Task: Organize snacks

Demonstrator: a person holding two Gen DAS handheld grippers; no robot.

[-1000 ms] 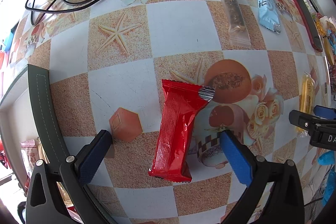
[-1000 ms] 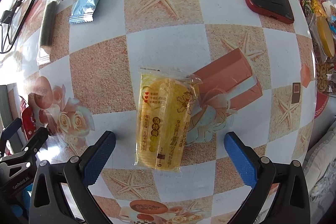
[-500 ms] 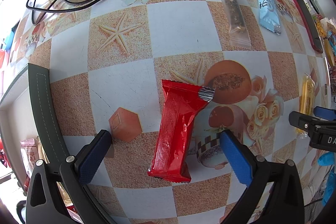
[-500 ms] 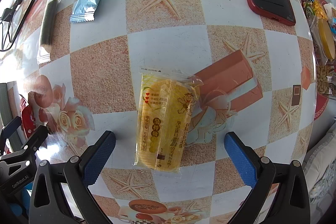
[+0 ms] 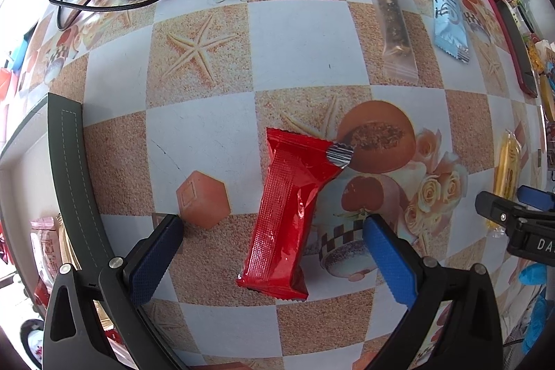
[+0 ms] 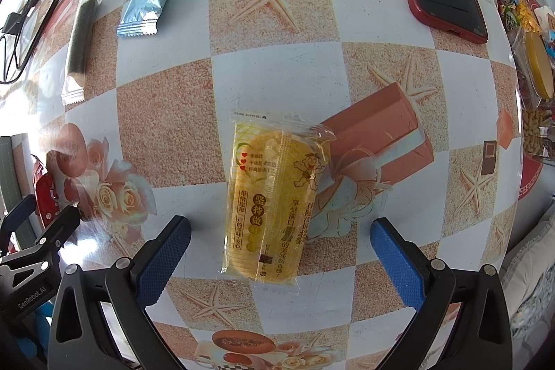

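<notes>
Pre-grasp stage of snack sorting. The left tongs are spread wide and hold nothing, straddling the red packet, which lies flat on the counter near its front edge. The right tongs are likewise wide open and empty, straddling the yellow packet, also flat near the front edge. Neither packet appears to touch a blue pad. Judged next move: lower each pair until the pads flank the wrapper, then close across its narrow width. A clear-wrapped bar and a pale blue packet lie untouched toward the far edge. A dark-rimmed container at the left edge seems to hold some wrapped items; its contents are largely hidden.
</notes>
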